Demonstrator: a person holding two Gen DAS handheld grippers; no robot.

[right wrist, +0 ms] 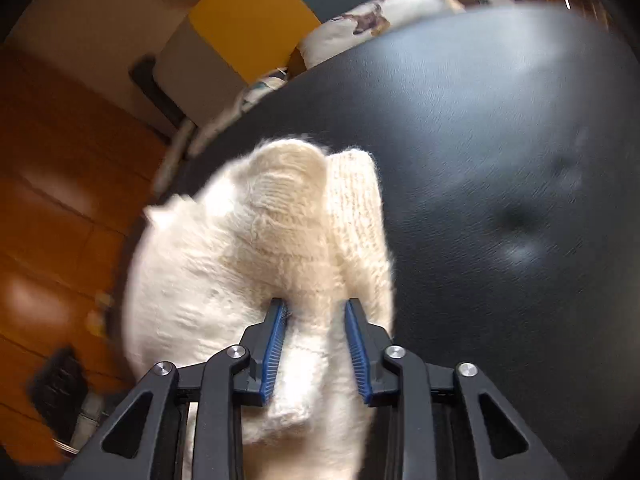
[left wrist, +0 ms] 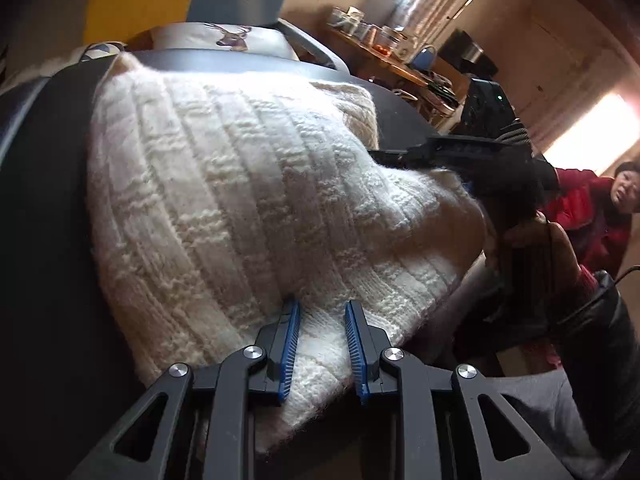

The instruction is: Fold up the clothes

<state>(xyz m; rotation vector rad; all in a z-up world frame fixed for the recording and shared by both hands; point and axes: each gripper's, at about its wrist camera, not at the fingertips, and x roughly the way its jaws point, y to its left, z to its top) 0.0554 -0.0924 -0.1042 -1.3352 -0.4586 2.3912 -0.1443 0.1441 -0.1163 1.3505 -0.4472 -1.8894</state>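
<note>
A cream cable-knit sweater lies spread over a black round table. My left gripper is shut on the sweater's near edge, a thick fold of knit pinched between its blue pads. In the same view the right gripper appears from the side at the sweater's right edge, held by a hand. In the right wrist view, my right gripper is shut on a bunched part of the sweater, lifted above the black table. The picture there is blurred by motion.
A cushion with a deer print sits on a seat behind the table. A wooden shelf with jars stands at the back right. A person in a red jacket is at the far right. Orange floor tiles show left of the table.
</note>
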